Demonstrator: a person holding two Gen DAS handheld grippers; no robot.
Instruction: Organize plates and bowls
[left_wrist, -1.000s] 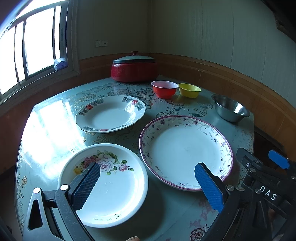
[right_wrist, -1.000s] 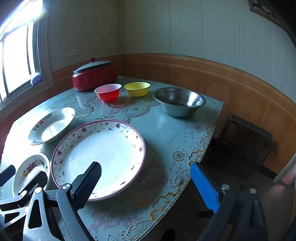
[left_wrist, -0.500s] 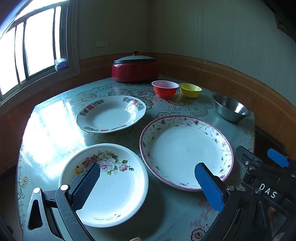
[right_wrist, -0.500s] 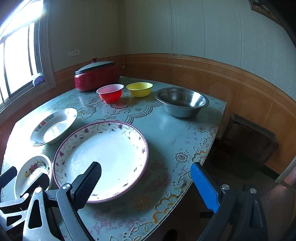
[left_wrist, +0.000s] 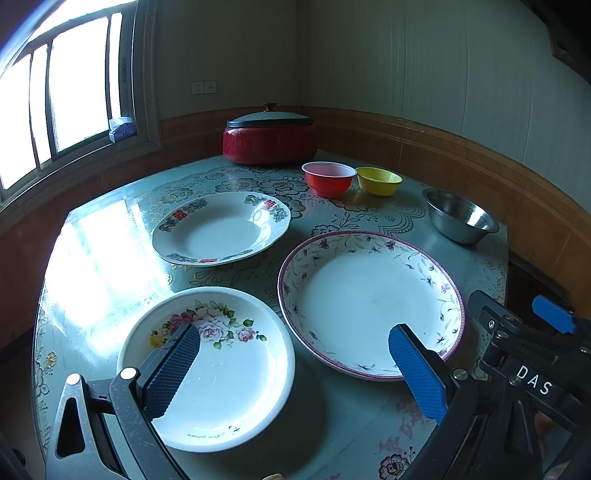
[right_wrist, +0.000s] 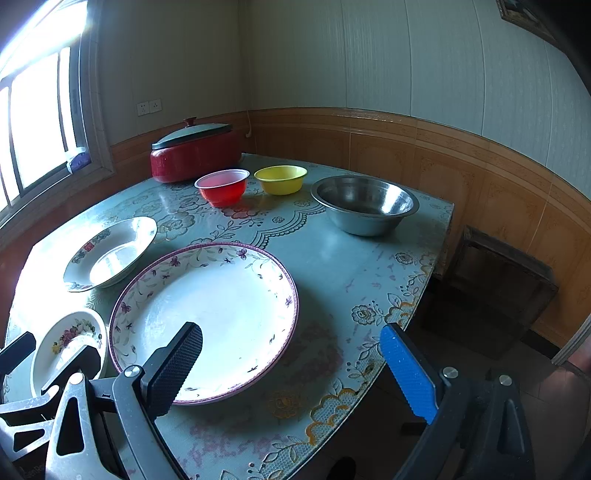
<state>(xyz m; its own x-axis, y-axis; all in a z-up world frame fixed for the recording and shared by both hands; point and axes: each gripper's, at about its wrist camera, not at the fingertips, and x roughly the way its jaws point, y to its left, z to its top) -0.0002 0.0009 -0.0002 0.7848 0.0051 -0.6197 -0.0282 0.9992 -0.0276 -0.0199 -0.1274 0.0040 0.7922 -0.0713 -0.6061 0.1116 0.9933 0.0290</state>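
1. Both grippers stand spread wide and hold nothing: the left gripper (left_wrist: 293, 363) hangs over the rose plate (left_wrist: 207, 369) at 7 o'clock on the table (left_wrist: 332, 443), and the right gripper (right_wrist: 291, 363) over the big purple-rimmed plate (right_wrist: 207, 317).
2. I'd pinch the rose plate's near rim, then set it inside the bigger one.
3. The steel bowl (right_wrist: 364, 203), red bowl (right_wrist: 221, 186) and yellow bowl (right_wrist: 281, 179) wait at 1 o'clock.
4. Window glare washes out the table's left side.

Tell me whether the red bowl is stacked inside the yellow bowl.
No: the red bowl and the yellow bowl stand side by side on the table, each on its own.
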